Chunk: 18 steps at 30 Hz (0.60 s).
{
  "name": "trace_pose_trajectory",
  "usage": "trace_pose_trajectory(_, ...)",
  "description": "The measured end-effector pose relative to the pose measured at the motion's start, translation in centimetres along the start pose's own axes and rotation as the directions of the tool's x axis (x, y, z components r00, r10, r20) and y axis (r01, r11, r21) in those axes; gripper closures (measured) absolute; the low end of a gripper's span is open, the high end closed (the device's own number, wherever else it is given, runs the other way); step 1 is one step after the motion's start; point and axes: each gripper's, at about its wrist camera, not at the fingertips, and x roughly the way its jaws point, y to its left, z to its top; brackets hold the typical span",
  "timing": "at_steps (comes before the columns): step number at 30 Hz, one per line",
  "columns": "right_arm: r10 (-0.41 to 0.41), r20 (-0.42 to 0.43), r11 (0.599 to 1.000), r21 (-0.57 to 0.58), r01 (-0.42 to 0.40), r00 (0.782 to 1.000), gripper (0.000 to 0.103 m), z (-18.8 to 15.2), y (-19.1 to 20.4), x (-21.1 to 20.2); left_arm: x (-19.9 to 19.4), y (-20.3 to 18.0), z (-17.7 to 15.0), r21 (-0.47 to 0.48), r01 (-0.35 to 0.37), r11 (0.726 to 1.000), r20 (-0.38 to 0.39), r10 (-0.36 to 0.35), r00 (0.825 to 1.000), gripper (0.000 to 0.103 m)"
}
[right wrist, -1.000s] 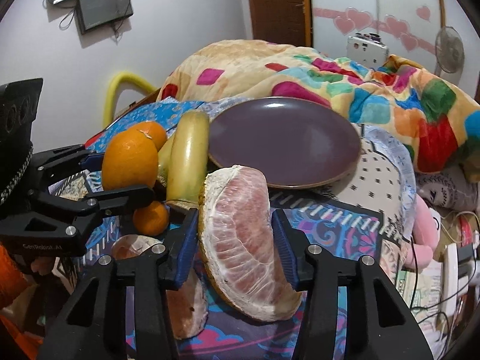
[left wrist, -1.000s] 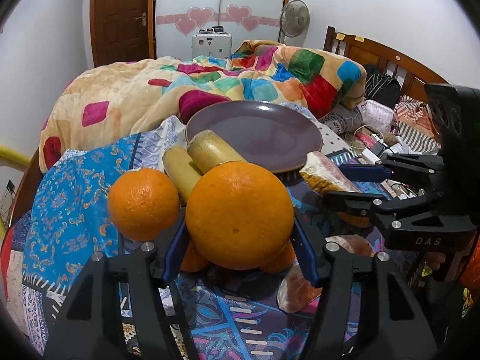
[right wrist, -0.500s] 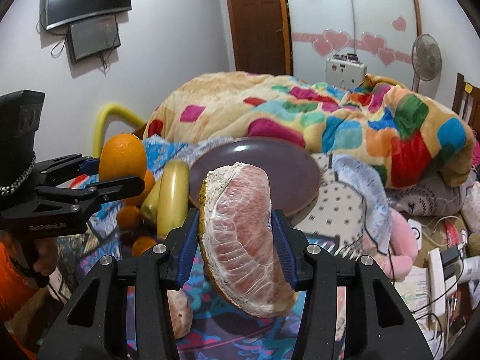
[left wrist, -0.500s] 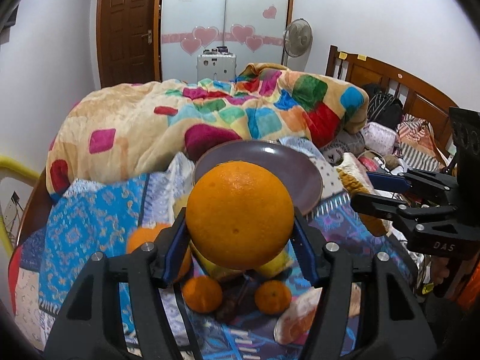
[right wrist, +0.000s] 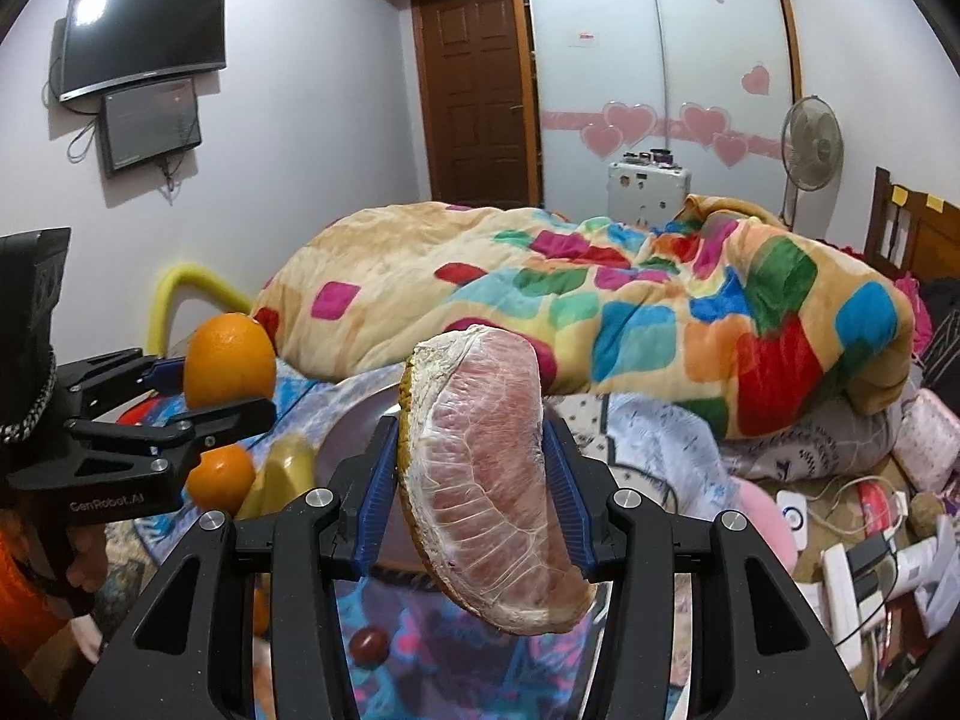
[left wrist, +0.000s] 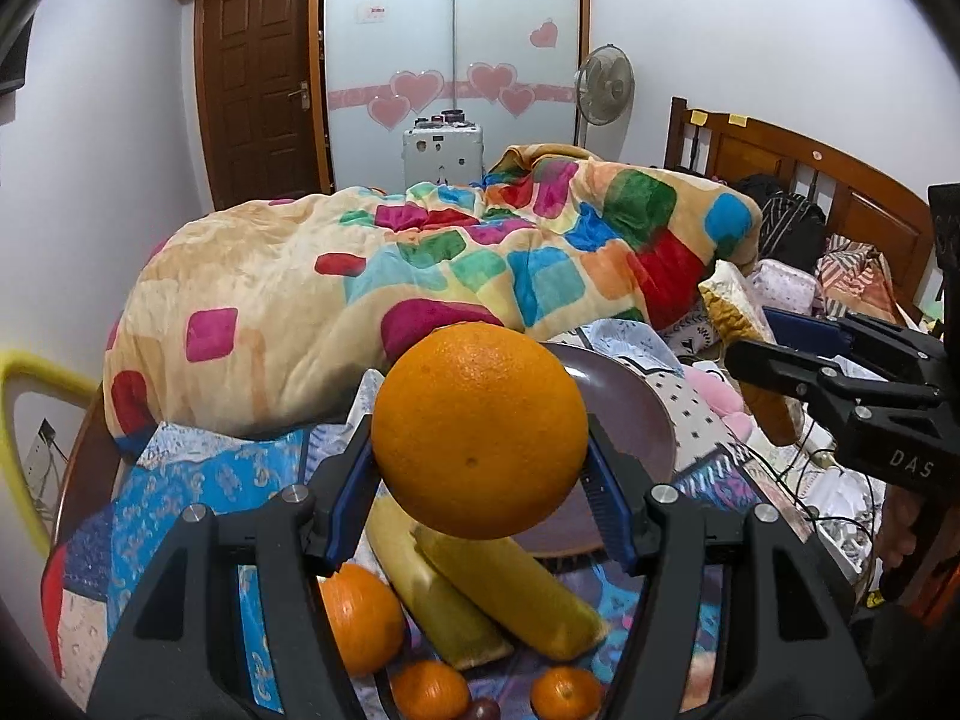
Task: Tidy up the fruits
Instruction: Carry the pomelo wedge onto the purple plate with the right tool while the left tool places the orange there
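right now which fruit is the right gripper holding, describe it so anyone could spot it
In front of the patchwork quilt and purple plate, the right gripper clamps a pomelo wedge. Unlike the round orange, it is a pink, membrane-covered crescent.

Both grippers now sit higher above the bed than a second ago. The large orange point(left wrist: 479, 431) clamped in the left gripper point(left wrist: 480, 483) is clear of the bananas point(left wrist: 474, 591) and the smaller oranges point(left wrist: 359, 618), which drop low in the left wrist view. The pomelo wedge point(right wrist: 489, 474) in the right gripper point(right wrist: 474, 495) hangs above the purple plate point(right wrist: 360, 420), no longer among the fruit.
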Motion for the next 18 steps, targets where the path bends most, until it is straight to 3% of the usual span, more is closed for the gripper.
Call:
trace_pose_trajectory(11,-0.028,-0.078,0.999,0.021,0.030,0.997,0.059,0.5,-1.1,4.8,4.8,0.7,1.6,-0.026,0.011,1.000,-0.104,-0.014,0.995,0.040)
trace_pose_trajectory(18,-0.016,-0.165,0.999,0.048,0.024,0.986,0.059,0.6,-1.4,8.4,8.2,1.0,1.8,-0.039,0.034,0.999,-0.198,-0.041,0.979,0.040)
